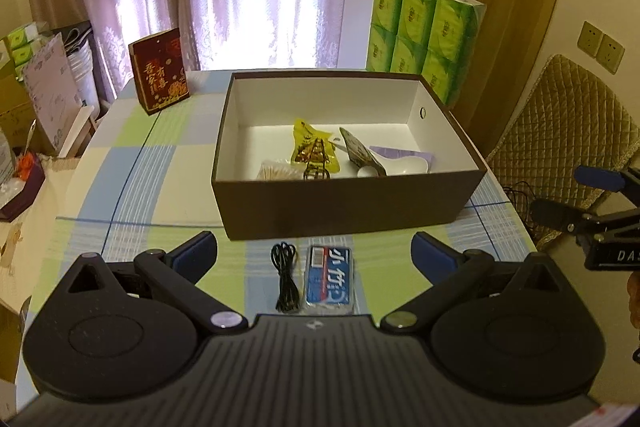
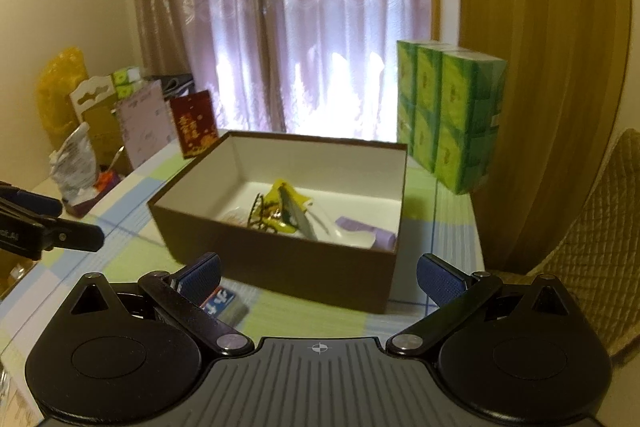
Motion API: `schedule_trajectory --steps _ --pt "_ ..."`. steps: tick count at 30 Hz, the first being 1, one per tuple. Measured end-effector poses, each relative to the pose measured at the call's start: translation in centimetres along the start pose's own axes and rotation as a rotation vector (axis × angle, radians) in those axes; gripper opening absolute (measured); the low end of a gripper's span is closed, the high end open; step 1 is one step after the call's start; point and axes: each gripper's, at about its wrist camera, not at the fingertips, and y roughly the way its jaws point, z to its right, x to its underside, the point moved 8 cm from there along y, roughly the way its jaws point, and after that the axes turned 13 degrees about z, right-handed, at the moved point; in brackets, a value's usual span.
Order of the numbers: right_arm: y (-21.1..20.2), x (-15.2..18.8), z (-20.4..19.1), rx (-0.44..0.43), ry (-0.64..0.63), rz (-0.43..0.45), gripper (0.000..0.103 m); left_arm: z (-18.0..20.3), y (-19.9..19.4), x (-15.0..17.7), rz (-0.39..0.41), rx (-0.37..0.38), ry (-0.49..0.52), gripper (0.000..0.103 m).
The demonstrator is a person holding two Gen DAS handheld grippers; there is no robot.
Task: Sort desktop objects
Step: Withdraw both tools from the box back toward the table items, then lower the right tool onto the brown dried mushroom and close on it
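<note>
A blue rectangular plastic-wrapped packet lies flat on the checked tablecloth, its long axis running from the left gripper toward the brown open cardboard box, with a coiled black cable just beside it on the left, lying the same way. Both sit between the left gripper's wide-spread, empty fingers, just in front of the box's near wall. The right gripper, also spread wide and empty, hangs before the box's corner with the packet near its left finger.

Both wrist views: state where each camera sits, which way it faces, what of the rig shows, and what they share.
Left wrist: sits behind the open left tool, facing the brown open cardboard box; a coiled black cable and a blue packet lie between its fingers; the right tool shows at the right edge.
Right wrist: sits behind the open right tool, facing the box from its right; the left tool shows at the left edge.
Shared: box, packet, green tissue packs.
</note>
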Motion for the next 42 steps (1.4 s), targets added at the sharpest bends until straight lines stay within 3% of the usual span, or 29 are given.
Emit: schedule_trajectory --steps 18,29,42 --pt "-2.5 2.4 0.2 -0.059 -0.027 -0.037 0.101 2.0 -3.4 4.0 0.011 -0.097 -0.026 0.102" --pt "-2.7 5.0 0.7 -0.068 0.005 -0.087 0.101 3.2 -4.0 5.9 0.003 -0.100 0.000 0.102" --pt "-1.0 10.3 0.5 -0.033 0.072 -0.220 0.101 0.6 -2.3 8.3 -0.054 -0.077 0.004 0.102"
